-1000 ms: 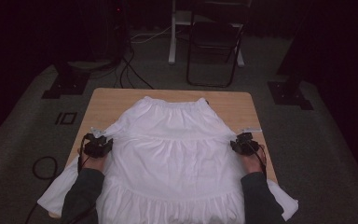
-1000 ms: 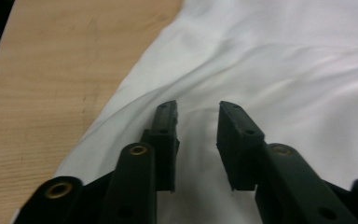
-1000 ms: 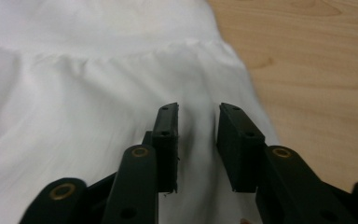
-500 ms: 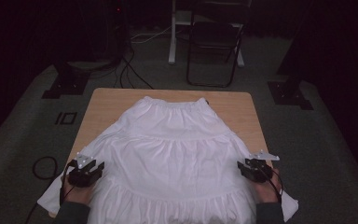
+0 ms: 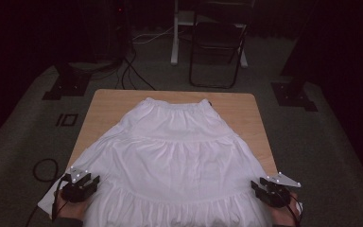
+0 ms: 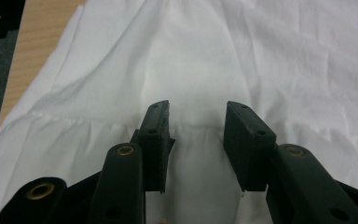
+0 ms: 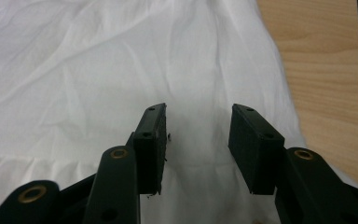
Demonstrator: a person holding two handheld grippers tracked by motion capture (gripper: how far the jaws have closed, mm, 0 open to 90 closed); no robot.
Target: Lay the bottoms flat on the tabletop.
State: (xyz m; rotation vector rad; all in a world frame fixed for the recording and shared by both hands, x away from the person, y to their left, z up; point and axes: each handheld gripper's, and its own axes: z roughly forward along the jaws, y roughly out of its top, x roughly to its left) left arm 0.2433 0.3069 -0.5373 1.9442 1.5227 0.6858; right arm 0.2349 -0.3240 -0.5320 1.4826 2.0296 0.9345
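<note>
i see a white tiered skirt (image 5: 175, 161) spread flat on the wooden table (image 5: 246, 106), its gathered waistband at the far end and its wide hem toward the near edge, where the cloth spills over the table's near corners on both sides. the fabric lies mostly smooth, with soft creases and two gathered seams running across it.

my left gripper (image 5: 90, 182) sits at the skirt's left edge, near the lower gathered seam, and my right gripper (image 5: 259, 185) sits at the skirt's right edge at about the same level. the two are well apart, with the full width of the skirt between them. a hand shows behind each one at the bottom of the high view.

in the left gripper view the left gripper (image 6: 196, 126) has its jaws spread, with only white cloth visible in the gap; the gathered seam of the skirt (image 6: 270, 60) runs across right under the jaw tips. nothing is pinched between them.

in the right gripper view the right gripper (image 7: 198, 128) also has its jaws apart and holds nothing; the skirt (image 7: 98, 70) lies beneath, and bare table (image 7: 321, 60) shows off to the right past the cloth's edge.

i cannot tell whether either gripper touches the fabric or hangs just above it.
</note>
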